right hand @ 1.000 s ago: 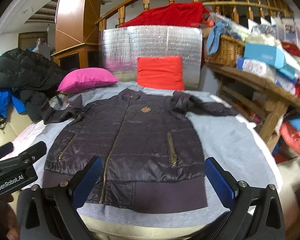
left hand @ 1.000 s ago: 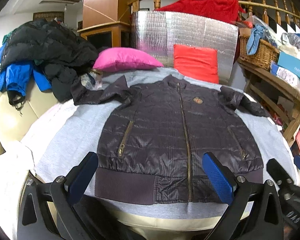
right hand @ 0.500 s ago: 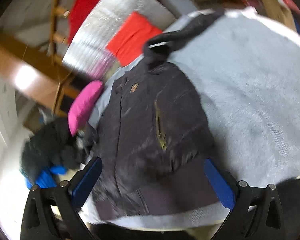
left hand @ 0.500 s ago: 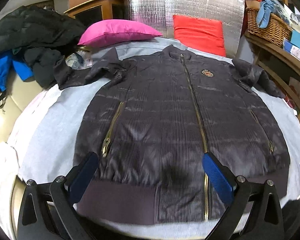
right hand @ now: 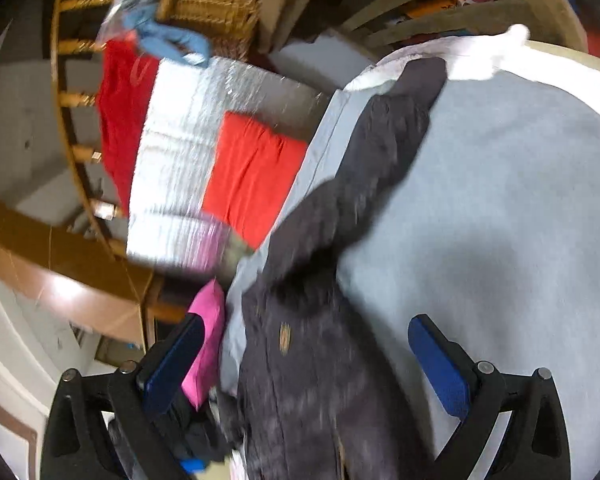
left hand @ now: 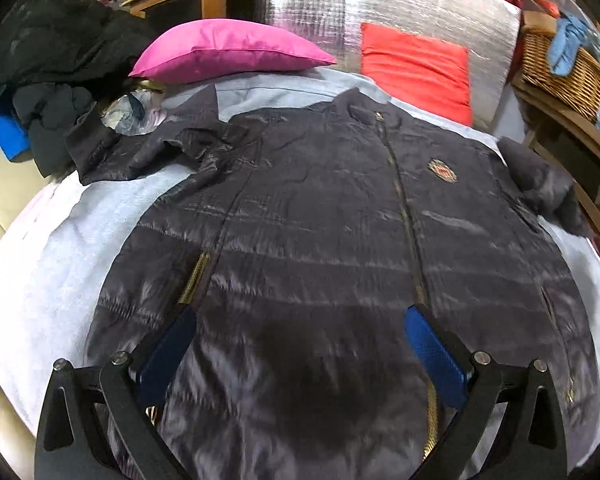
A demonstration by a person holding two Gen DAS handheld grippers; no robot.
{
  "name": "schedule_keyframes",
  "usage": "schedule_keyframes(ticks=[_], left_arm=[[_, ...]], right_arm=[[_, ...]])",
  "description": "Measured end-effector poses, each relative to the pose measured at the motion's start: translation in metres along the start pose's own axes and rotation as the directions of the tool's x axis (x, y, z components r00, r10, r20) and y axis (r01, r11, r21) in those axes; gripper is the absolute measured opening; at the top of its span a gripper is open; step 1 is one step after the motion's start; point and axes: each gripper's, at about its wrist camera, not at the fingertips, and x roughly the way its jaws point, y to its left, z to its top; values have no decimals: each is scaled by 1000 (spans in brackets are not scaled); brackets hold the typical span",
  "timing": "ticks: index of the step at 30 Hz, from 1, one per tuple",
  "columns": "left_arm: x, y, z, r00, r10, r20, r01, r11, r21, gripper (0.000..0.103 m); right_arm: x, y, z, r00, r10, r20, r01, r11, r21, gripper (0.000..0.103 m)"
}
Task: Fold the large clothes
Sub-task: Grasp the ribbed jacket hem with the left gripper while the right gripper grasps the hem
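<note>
Left gripper (left hand: 300, 344) hangs low over the dark quilted jacket (left hand: 340, 240), blue pads spread wide, nothing between them, one pad near the pocket zip (left hand: 194, 276) and the other by the centre zip (left hand: 404, 216). The jacket lies front-up and zipped on the grey blanket (left hand: 60, 280), collar toward the far edge, where a pink pillow (left hand: 228, 50) and a red cushion (left hand: 416, 68) sit against a silver foil panel (left hand: 380, 4). Its left sleeve (left hand: 140, 148) is bunched toward a pile of dark coats (left hand: 56, 48). Over to the right gripper (right hand: 304, 356): rolled sideways, view blurred, fingers just as wide apart and empty, above the chest badge (right hand: 285, 338), with the right sleeve (right hand: 380, 152) stretching toward the blanket's edge. Wicker basket (left hand: 568, 72) on the right.
</note>
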Motion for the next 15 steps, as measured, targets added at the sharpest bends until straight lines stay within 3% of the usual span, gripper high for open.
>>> schedule_keyframes(ticks=[5,10,13,14,15], left_arm=[[10,16,12,998,15,55,-14,1000,-24,103],[23,34,15,998,17,64,-14,999,-46,103],[37,41,10,1000,-7,30,9,998,-65,103],[42,44,8,1000,-16,14,17,997,-74,103],[46,46,7,1000,-29,3,29,996,-86,103]], right_arm=[[71,-27,58,998,-55,21,52,993,106,85],[114,-48,95,993,-105,54,95,983,158,82],[129,-55,112,986,-154,61,140,971,193,57],[135,-48,118,981,-188,46,179,972,154,34],[140,-36,124,964,-264,31,261,961,93,24]])
